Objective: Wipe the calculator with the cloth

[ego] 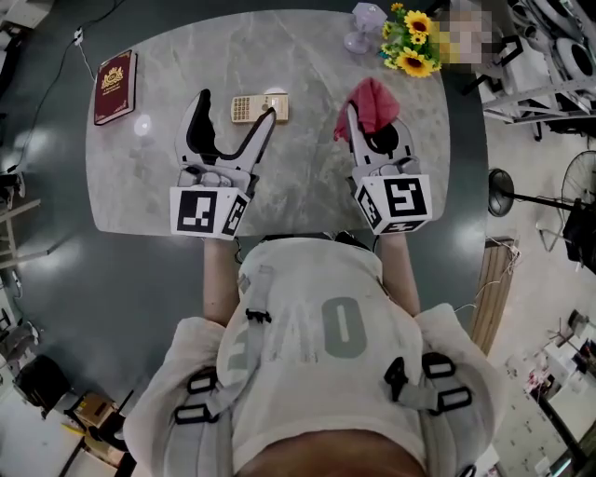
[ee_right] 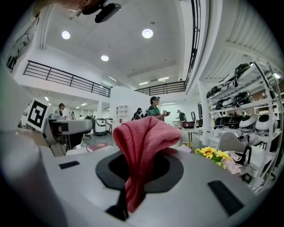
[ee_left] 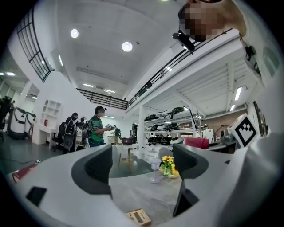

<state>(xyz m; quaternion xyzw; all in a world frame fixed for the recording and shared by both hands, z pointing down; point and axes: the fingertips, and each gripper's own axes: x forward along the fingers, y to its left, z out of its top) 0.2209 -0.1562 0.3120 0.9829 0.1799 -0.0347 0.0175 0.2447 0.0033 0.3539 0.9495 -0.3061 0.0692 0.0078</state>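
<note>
A beige calculator (ego: 253,108) lies flat on the grey marble table (ego: 307,177). My left gripper (ego: 233,116) stands open just short of it, jaws spread wide, and the right fingertip (ego: 268,115) overlaps the calculator's near edge. In the left gripper view the calculator (ee_left: 140,217) shows low between the open jaws of that gripper (ee_left: 142,166), with nothing gripped. To the right, my right gripper (ego: 371,126) is shut on a red cloth (ego: 372,101). The cloth (ee_right: 144,146) bunches up and droops over the front of the shut right gripper (ee_right: 133,181).
A red book (ego: 115,86) lies at the table's left end, with a small white disc (ego: 142,124) beside it. Sunflowers (ego: 410,42) and a clear goblet (ego: 365,23) stand at the far edge. A floor fan (ego: 503,191) stands right of the table. Several people stand far off.
</note>
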